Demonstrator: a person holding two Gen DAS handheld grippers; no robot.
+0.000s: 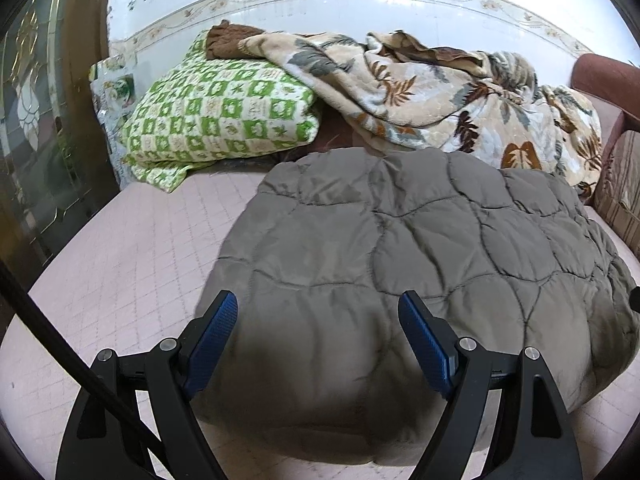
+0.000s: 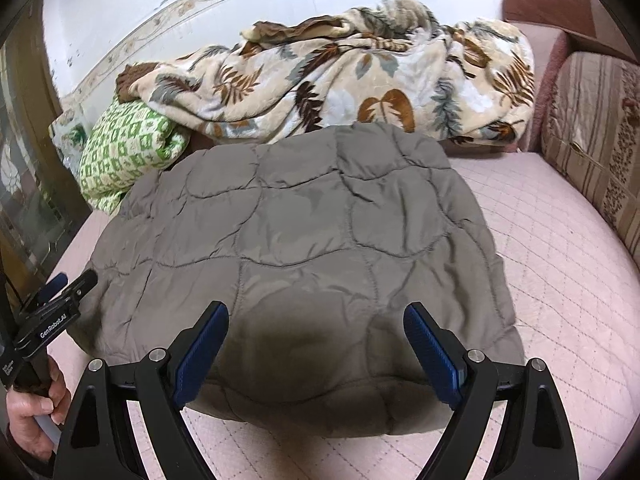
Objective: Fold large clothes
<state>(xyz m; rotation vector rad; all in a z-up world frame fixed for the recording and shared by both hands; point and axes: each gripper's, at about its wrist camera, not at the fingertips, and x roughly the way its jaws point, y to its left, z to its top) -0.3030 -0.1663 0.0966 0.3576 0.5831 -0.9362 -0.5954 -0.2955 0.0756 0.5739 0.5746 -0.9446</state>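
Both grippers (image 1: 318,320) (image 2: 316,322) hover, jaws apart, over the quilted jacket (image 2: 304,248).

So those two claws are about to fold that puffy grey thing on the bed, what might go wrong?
Both the left gripper and right gripper are open near the edge of the quilted grey jacket.
1. Its thick, slick padding may slip from the jaws or spring back open.
2. The floral blanket and green checked quilt lie just behind; a fold pushed that way may land on them.
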